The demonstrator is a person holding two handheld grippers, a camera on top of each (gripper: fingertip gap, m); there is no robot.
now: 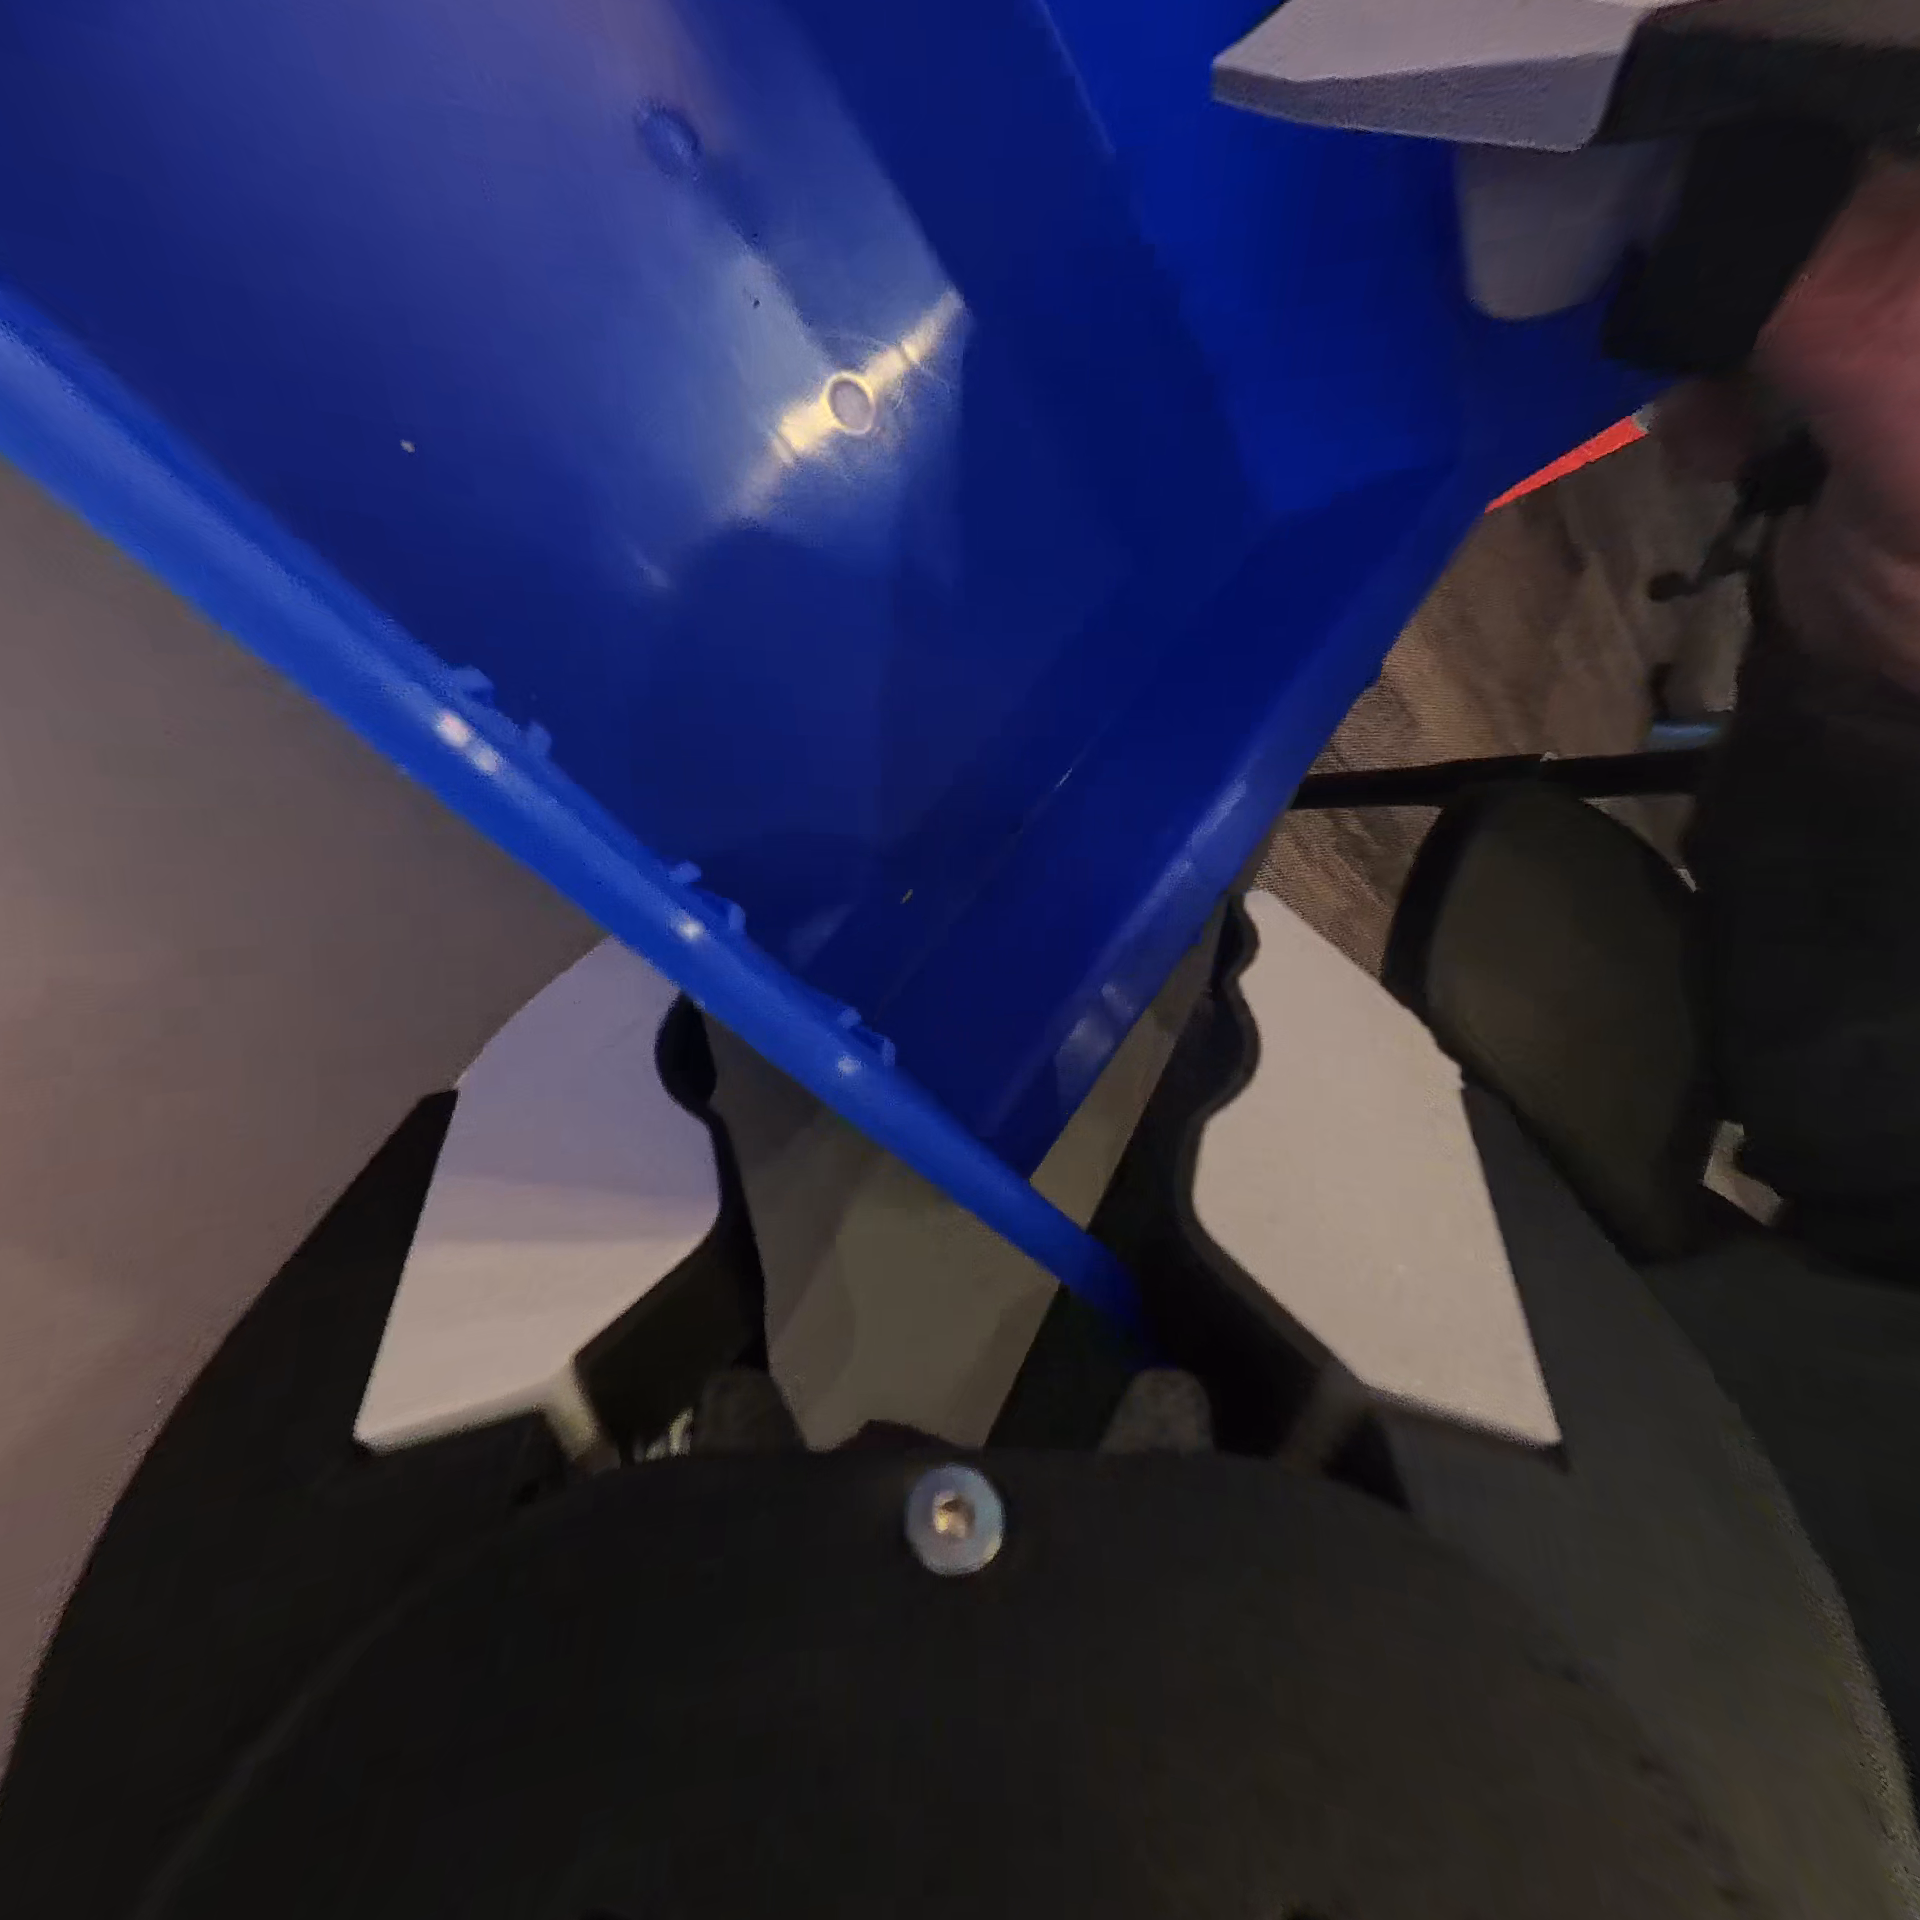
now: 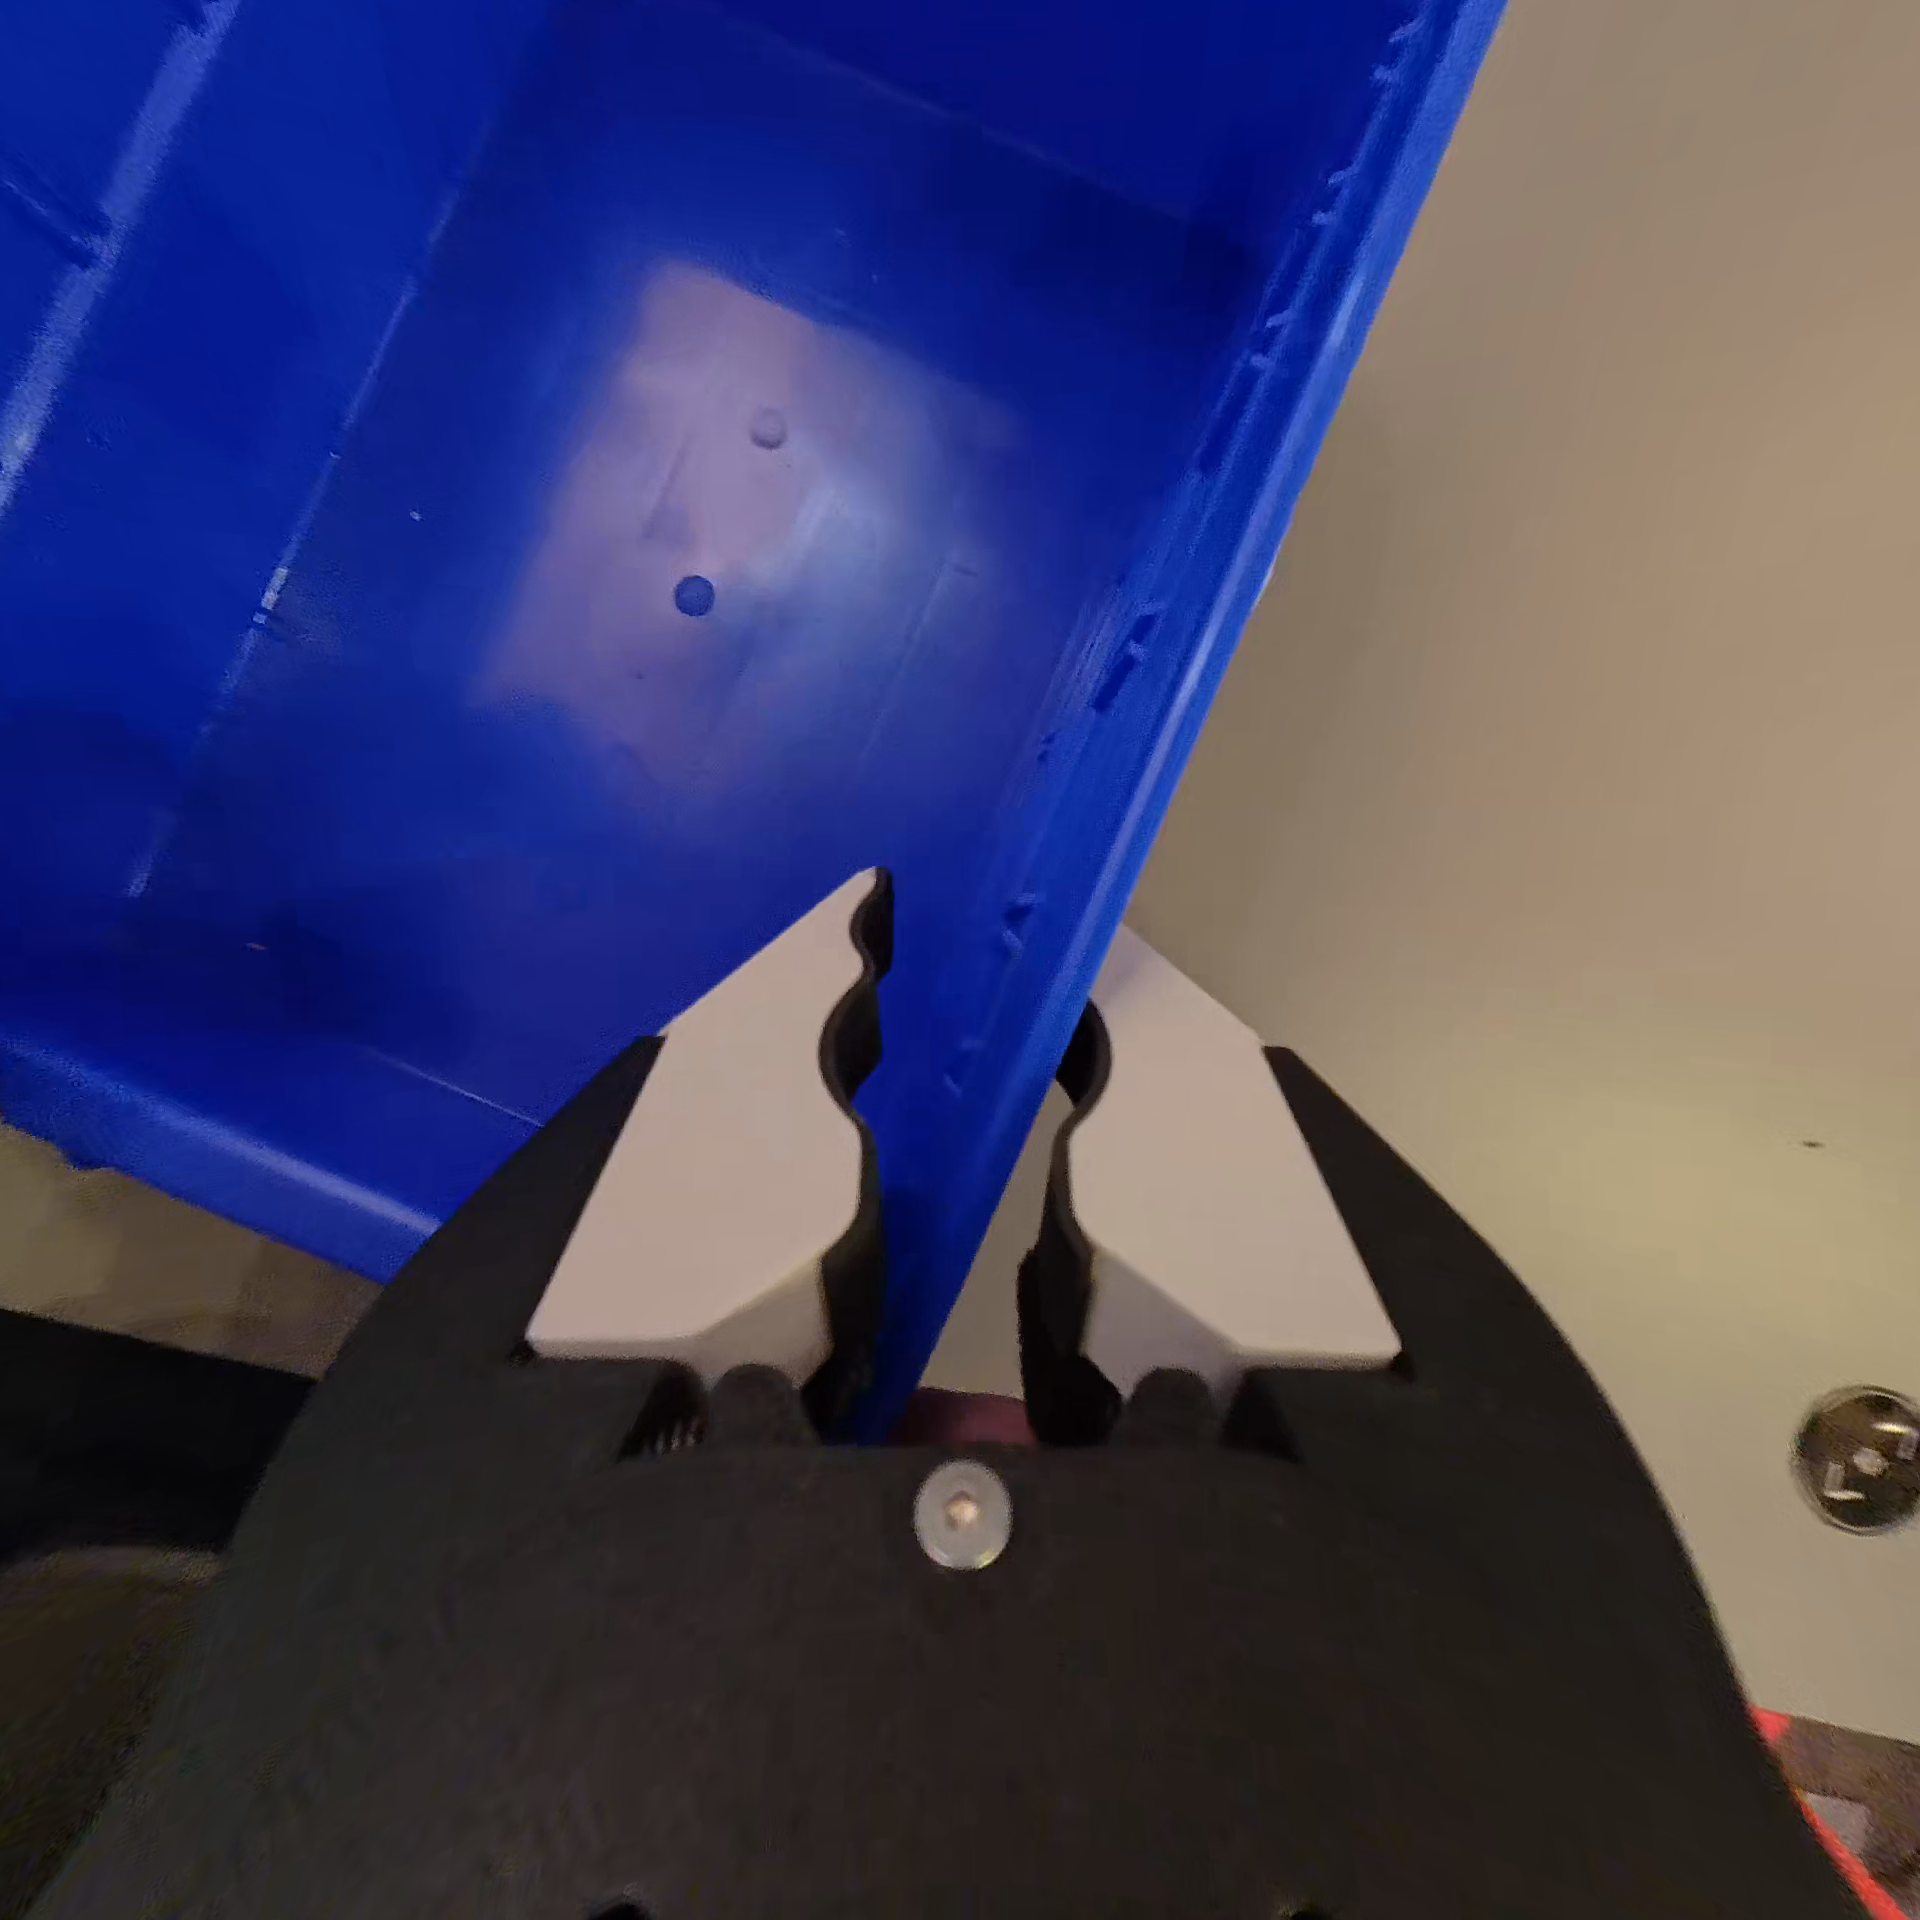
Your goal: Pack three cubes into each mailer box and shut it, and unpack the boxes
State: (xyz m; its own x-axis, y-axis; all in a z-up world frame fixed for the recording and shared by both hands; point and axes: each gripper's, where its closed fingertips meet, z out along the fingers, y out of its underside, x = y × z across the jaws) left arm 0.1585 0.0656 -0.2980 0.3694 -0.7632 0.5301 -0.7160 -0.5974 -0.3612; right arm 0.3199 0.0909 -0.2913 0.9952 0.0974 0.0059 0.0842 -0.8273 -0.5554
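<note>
1. Left wrist view: my left gripper [image 1: 961, 1049] has its two white-and-black fingers set apart, one on each side of a corner of the glossy blue plastic bin [image 1: 727, 468]. The bin's rounded rim runs diagonally down between them toward the right finger's base. Whether the pads actually press the wall, I cannot tell; the corner hides the contact.
2. The bin is tilted, with its open inside facing my camera and nothing lying on the floor or walls that I can see.
3. At the upper right of this view my right gripper [image 1: 1455, 94] shows as a grey wedge-shaped finger against the bin's far edge, with a hand [image 1: 1839, 312] behind it.
4. Below that lie mottled grey-brown carpet [image 1: 1538, 623] and a strip of red tape [image 1: 1558, 457].
5. In the right wrist view, my right gripper [image 2: 977, 987] straddles the bin's [image 2: 520, 520] side wall: the left finger inside, the right outside, both close against the wall, clamping it.
6. A pale beige wall [image 2: 1558, 623] fills the right side.
7. No mailer box or cube is visible to me in either view.
</note>
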